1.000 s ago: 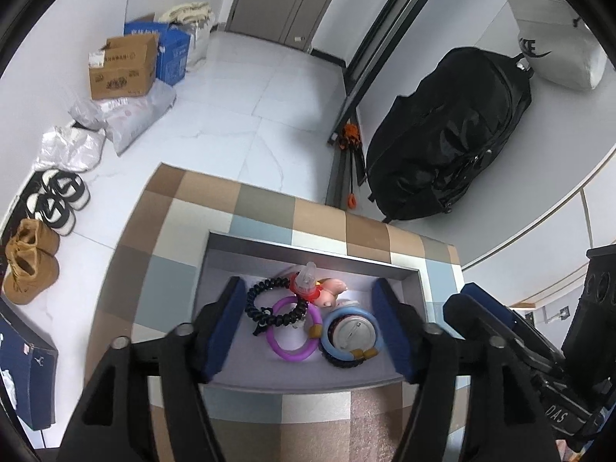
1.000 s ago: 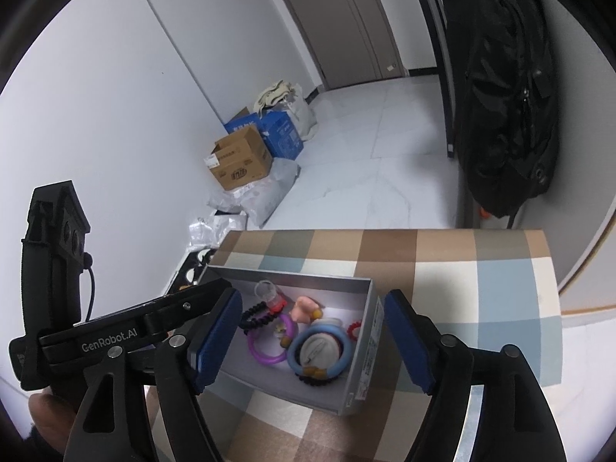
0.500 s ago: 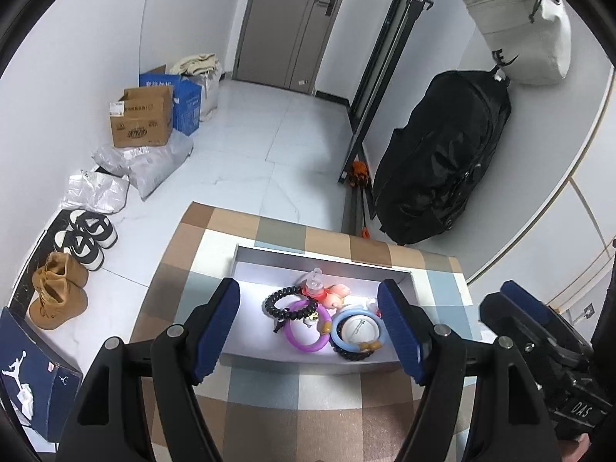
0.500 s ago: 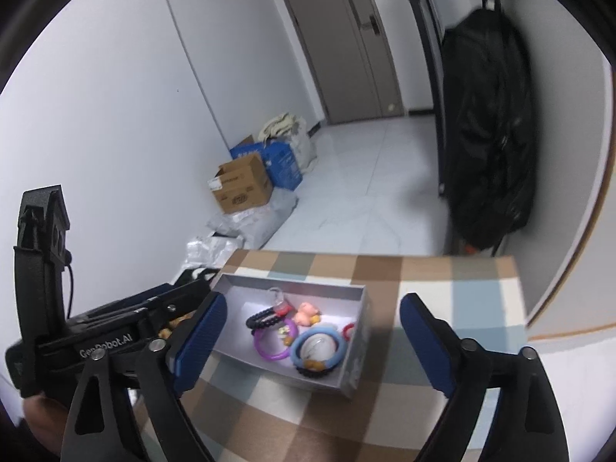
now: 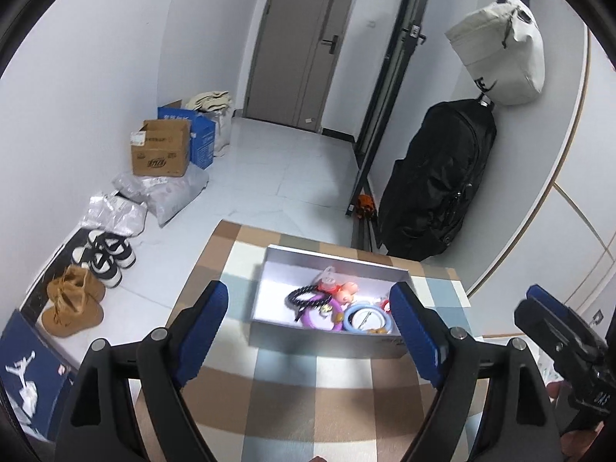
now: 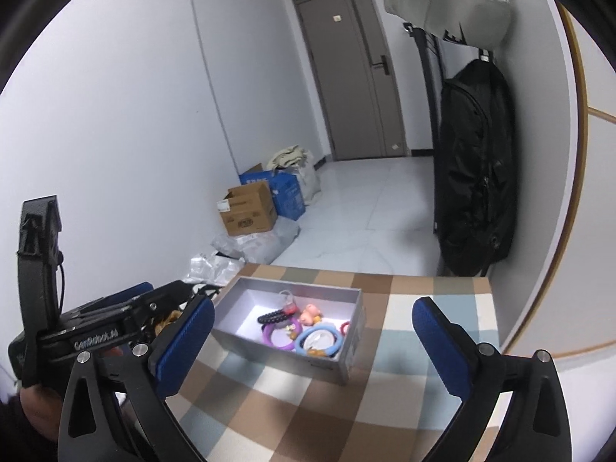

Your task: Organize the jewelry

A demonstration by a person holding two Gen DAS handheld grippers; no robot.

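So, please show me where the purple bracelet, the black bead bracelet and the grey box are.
purple bracelet (image 5: 322, 322), left wrist view, on its lower band.
black bead bracelet (image 5: 302, 293), left wrist view, on the beads of its upper arc.
grey box (image 6: 269, 354), right wrist view, on its near outer wall.

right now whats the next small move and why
Probably bring the left tool back down toward the black bead bracelet in the grey box: both tools are empty, jaws just opened wide, and the jewelry lies tangled there.
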